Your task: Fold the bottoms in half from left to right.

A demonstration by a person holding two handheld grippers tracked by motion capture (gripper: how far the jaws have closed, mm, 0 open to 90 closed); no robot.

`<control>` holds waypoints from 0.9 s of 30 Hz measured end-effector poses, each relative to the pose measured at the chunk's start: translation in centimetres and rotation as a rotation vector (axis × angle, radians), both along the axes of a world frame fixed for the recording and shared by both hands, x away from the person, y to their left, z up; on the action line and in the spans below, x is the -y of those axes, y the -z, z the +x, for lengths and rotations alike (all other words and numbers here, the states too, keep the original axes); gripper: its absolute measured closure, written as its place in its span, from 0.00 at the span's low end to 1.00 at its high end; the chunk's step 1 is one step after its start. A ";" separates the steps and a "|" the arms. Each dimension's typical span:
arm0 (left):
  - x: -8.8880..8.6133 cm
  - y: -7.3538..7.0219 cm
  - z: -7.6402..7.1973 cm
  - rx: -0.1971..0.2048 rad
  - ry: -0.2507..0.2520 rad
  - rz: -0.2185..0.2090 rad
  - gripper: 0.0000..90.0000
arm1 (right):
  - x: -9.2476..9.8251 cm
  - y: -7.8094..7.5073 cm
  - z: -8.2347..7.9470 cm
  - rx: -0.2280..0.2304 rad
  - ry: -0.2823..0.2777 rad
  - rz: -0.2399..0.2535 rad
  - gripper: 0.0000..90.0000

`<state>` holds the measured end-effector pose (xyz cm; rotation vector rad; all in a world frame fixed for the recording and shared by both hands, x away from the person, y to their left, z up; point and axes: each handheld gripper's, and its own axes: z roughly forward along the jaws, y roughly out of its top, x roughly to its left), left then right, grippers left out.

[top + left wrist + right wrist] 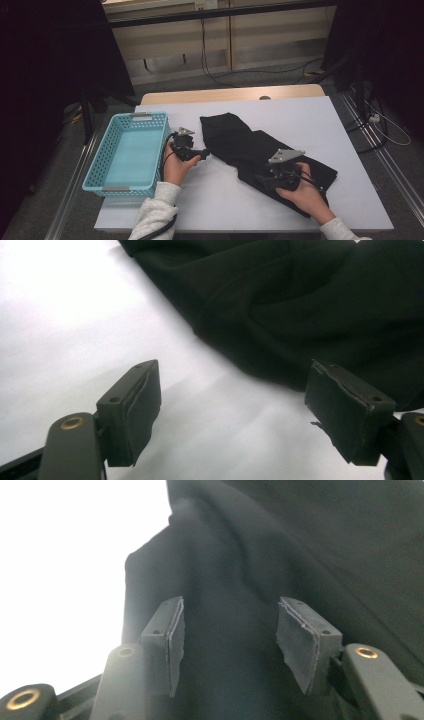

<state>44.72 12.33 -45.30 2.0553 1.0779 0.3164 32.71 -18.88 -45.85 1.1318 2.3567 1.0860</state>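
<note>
Both my grippers, left [204,151] and right [262,178], hung wide and empty over the crumpled black cloth garment [250,145], regrasping likely before the perforated turquoise plastic basket [131,150].

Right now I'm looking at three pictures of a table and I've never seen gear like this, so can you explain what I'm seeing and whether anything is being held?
No robot here: a person sits at a white table and holds hand-operated tongs in each hand. The wide picture comes from a camera above the person, looking forward and down. The other two come from small cameras riding on the tongs, looking along their black jaws.

On the table lie a black garment, crumpled and partly folded, and an empty light blue basket at the left edge.

The left tongs sit beside the garment's edge, jaws wide apart over bare table, with the cloth just ahead. The right tongs are over the garment's near end; their jaws stand apart, with cloth behind and between them but not pinched. So nothing is held at this moment.
</note>
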 end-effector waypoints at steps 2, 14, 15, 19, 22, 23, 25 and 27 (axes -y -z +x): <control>-0.1 -0.1 -0.1 0.006 -0.002 -0.003 0.25 | -1.0 0.0 0.0 0.001 -0.023 0.003 0.49; -0.2 -0.3 -0.3 0.008 -0.006 -0.012 0.25 | -3.2 0.7 -0.3 0.032 -0.061 -0.053 0.85; -0.2 -0.3 -0.3 0.005 -0.006 -0.016 0.25 | -3.1 0.7 -0.4 0.031 -0.060 -0.051 0.90; -0.2 -0.4 -0.2 0.009 -0.006 -0.019 0.25 | -2.7 0.7 -0.5 0.023 -0.063 -0.045 0.94; -0.2 -0.5 0.0 0.010 -0.008 -0.028 0.25 | -2.4 0.5 -1.0 0.000 -0.085 -0.043 0.94; -0.2 -0.5 0.0 0.013 -0.008 -0.032 0.25 | -2.2 0.5 -1.3 -0.004 -0.093 -0.039 0.94; -0.2 -0.6 0.2 0.016 -0.010 -0.036 0.26 | -1.9 0.4 -2.0 -0.016 -0.110 -0.031 0.94; -0.2 -0.7 0.4 0.015 -0.019 -0.053 0.27 | -1.5 0.3 -2.6 -0.030 -0.129 -0.027 0.95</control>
